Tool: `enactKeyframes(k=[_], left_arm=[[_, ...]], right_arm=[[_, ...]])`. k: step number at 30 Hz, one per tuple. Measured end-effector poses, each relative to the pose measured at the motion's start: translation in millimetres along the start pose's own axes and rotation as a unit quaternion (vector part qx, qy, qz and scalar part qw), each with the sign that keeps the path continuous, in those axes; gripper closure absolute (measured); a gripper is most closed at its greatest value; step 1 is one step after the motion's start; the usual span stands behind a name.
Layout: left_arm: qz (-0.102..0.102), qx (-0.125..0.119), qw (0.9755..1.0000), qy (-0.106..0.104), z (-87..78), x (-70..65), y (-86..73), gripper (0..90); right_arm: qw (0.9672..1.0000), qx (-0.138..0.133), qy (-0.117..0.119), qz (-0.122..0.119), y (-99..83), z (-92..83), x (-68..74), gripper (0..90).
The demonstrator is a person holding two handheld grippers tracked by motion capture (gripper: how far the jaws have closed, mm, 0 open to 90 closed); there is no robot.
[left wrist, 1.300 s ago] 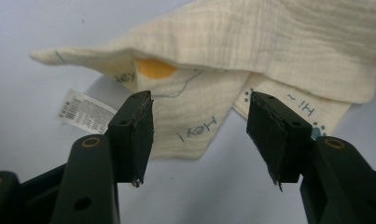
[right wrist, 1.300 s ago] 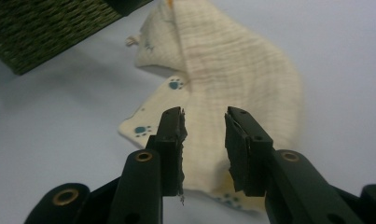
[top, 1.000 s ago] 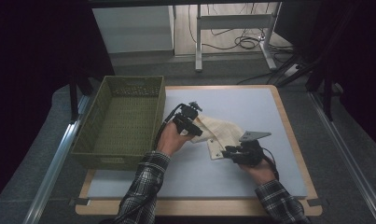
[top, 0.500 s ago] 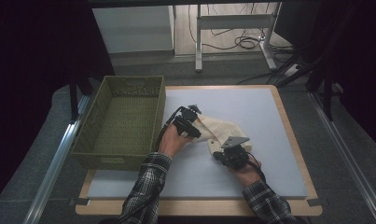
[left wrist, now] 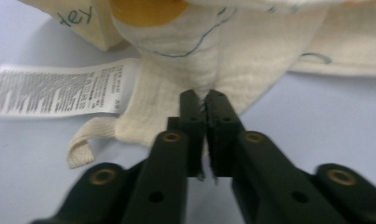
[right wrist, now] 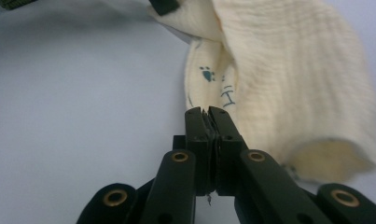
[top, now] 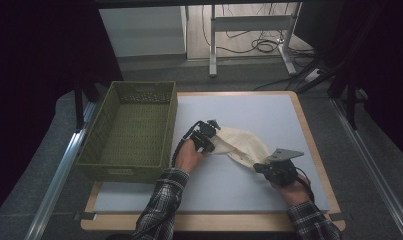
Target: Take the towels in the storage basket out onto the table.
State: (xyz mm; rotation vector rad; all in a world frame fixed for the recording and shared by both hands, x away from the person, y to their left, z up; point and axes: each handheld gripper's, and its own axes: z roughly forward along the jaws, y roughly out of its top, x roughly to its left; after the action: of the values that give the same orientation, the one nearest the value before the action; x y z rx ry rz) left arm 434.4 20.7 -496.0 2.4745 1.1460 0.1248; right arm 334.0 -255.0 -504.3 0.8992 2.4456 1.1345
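Observation:
A cream cloth point(top: 241, 142) with small printed figures lies on the pale blue mat point(top: 249, 107), stretched between my two grippers. My left gripper point(top: 214, 137) is at the cloth's left end. In the left gripper view its jaws have just closed, and the gripper point(left wrist: 205, 95) is shut on the cloth's point(left wrist: 251, 51) hem, beside a white care label point(left wrist: 55, 88). My right gripper point(top: 260, 166) holds the right end. The right gripper view shows this gripper point(right wrist: 206, 112) shut on an edge of the cloth point(right wrist: 293, 70), which bulges up in a fold.
An olive woven basket point(top: 171, 130) stands on the left part of the table, close to my left hand. The table's wooden edge point(top: 309, 145) runs along the right. Behind the table are desk legs and cables on the floor.
My right gripper has moved to the right and drawn its end of the cloth with it. My left gripper has sunk a little onto the cloth's left end.

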Motion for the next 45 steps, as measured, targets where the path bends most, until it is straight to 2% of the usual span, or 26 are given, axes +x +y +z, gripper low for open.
enactKeyframes(k=[3,8,12,15,17,18,19,20,22,26,29,31,32,33,35,36,38,40,41,45], left_arm=[[0.006,-0.003,1.0000,0.006,-9.8,-4.6,-2.5,87.8],[0.003,-0.009,0.9999,0.009,-28.2,-8.8,-11.3,87.9],[0.007,-0.003,1.0000,-0.003,-41.0,-16.8,-21.9,87.7],[0.014,0.014,0.9996,-0.021,-43.1,-26.9,-33.3,86.6],[0.020,0.029,0.9987,-0.038,-37.3,-34.7,-43.5,81.4],[0.023,0.027,0.9984,-0.044,-34.2,-36.9,-48.5,76.4],[0.017,0.024,0.9985,-0.048,-31.9,-37.2,-52.5,71.2],[0.012,0.018,0.9987,-0.045,-31.3,-36.9,-55.6,65.8],[0.010,0.000,0.9992,-0.039,-34.9,-37.2,-59.5,60.8],[0.010,-0.032,0.9993,-0.016,-52.0,-34.8,-60.0,52.4],[-0.002,-0.056,0.9984,-0.001,-63.4,-24.6,-55.4,50.7],[-0.026,-0.074,0.9968,-0.015,-65.8,-11.1,-50.5,50.7],[-0.036,-0.077,0.9962,-0.017,-65.1,-6.6,-48.9,50.8],[-0.055,-0.075,0.9955,-0.017,-64.9,-3.2,-45.8,50.5],[-0.051,-0.103,0.9931,-0.025,-64.7,-3.9,-39.9,50.8],[-0.060,-0.106,0.9922,-0.025,-63.1,-4.1,-36.4,50.8],[-0.064,-0.106,0.9921,-0.017,-57.4,-6.3,-30.0,50.7],[-0.069,-0.095,0.9931,0.002,-49.0,-5.1,-26.3,50.9],[-0.075,-0.092,0.9929,0.003,-44.1,-2.7,-26.0,51.0],[-0.112,-0.085,0.9901,0.002,-25.8,7.8,-30.6,50.6]], right_arm=[[0.9999,-0.003,-0.009,0.005,-5.3,-12.4,-5.2,87.6],[0.9997,-0.008,-0.019,0.007,-10.2,-35.2,-10.1,87.5],[0.9997,-0.007,-0.022,0.007,-15.3,-52.1,-11.4,87.4],[0.9997,0.004,-0.022,0.006,-23.4,-61.5,-10.6,87.2],[0.9997,0.015,-0.016,0.011,-32.5,-64.8,-9.3,86.8],[0.9995,0.023,-0.014,0.014,-38.0,-65.1,-8.6,86.4],[0.9994,0.029,-0.012,0.015,-43.8,-64.4,-8.4,85.9],[0.9992,0.032,-0.009,0.021,-49.4,-63.8,-8.3,84.2],[0.9990,0.032,-0.008,0.031,-57.8,-64.4,-10.2,79.2],[0.9990,0.005,-0.013,0.042,-56.6,-77.4,-14.2,72.5],[0.9990,-0.008,-0.020,0.039,-46.0,-81.3,-18.3,71.3],[0.9988,-0.014,-0.019,0.042,-39.1,-77.5,-22.1,71.3],[0.9988,-0.016,-0.018,0.043,-35.4,-73.1,-24.3,71.3],[0.9988,-0.017,-0.017,0.043,-33.3,-70.4,-25.5,71.3],[0.9988,-0.018,-0.016,0.043,-28.8,-63.3,-27.6,71.3],[0.9988,-0.019,-0.017,0.042,-26.9,-60.3,-28.2,71.5],[0.9989,-0.015,-0.019,0.040,-23.6,-54.7,-29.5,71.9],[0.9989,-0.014,-0.020,0.039,-22.2,-51.9,-30.3,71.9],[0.9989,-0.014,-0.018,0.042,-21.8,-50.5,-30.5,71.9],[0.9992,0.000,-0.014,0.038,-24.6,-40.1,-31.0,70.7]])
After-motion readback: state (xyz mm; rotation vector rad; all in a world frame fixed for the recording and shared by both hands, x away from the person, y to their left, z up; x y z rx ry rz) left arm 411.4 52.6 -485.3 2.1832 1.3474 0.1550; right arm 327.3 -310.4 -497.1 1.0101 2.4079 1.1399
